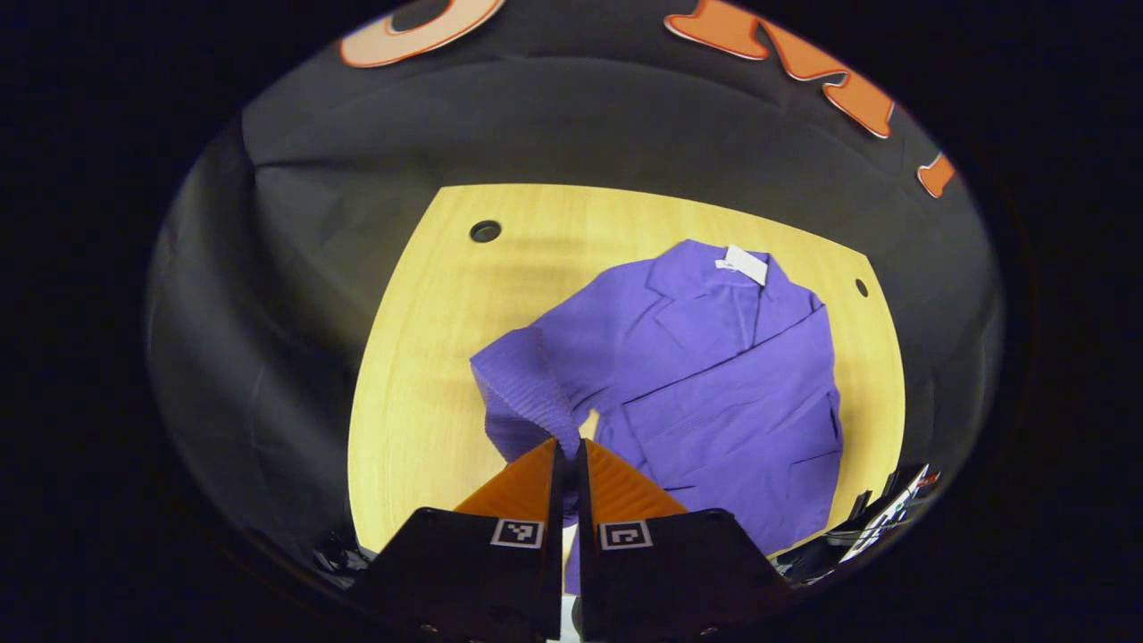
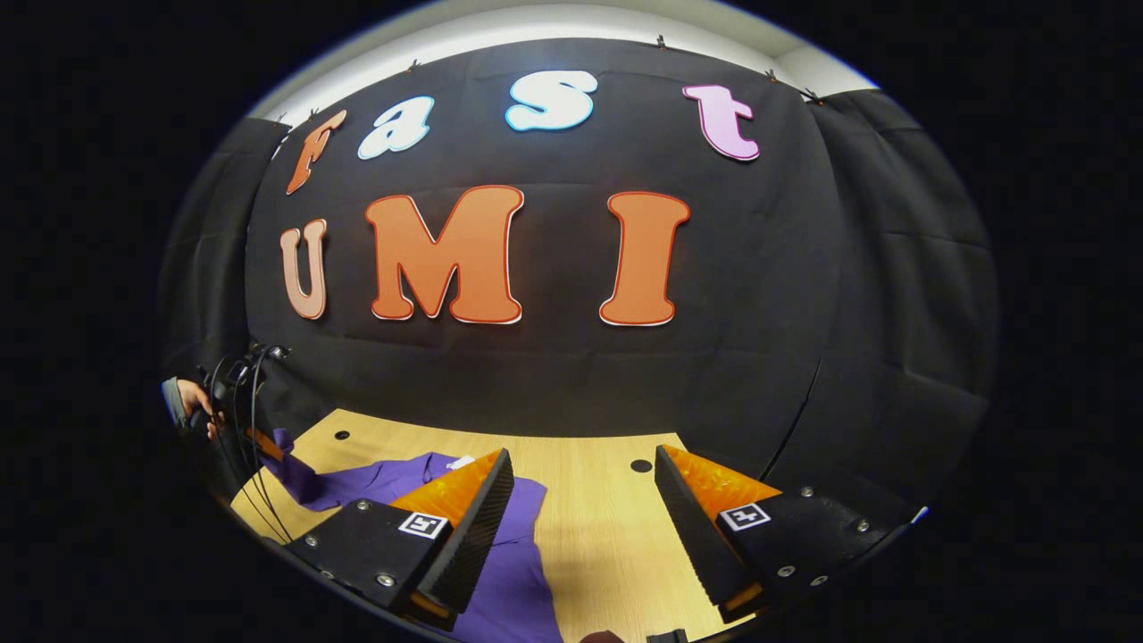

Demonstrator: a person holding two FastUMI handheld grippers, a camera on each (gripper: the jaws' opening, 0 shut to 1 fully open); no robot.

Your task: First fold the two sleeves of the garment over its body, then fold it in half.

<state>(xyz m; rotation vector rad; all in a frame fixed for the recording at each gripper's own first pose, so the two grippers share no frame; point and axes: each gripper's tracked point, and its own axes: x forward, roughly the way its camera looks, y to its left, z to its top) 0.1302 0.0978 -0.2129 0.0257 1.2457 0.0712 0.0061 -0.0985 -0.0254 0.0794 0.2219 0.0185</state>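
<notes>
A purple jacket (image 1: 714, 375) lies spread on the wooden table (image 1: 429, 357), collar and white tag (image 1: 743, 263) at the far side. My left gripper (image 1: 568, 444) is shut on its ribbed sleeve (image 1: 522, 384), which rises off the table toward the fingers; purple cloth shows between them lower down. In the right gripper view, the jacket (image 2: 509, 572) lies at lower left, and my right gripper (image 2: 580, 473) hangs open above the table's (image 2: 616, 536) bare wood beside it, holding nothing. At the far left, a hand (image 2: 189, 397) holds the other gripper, with the raised sleeve (image 2: 290, 469) below it.
Small round holes (image 1: 485, 231) mark the tabletop's far corners, another one (image 2: 641, 465) lying between my right fingers. Black cloth walls close in behind and beside the table. Dark gear and cables (image 1: 880, 518) sit at the table's near right edge.
</notes>
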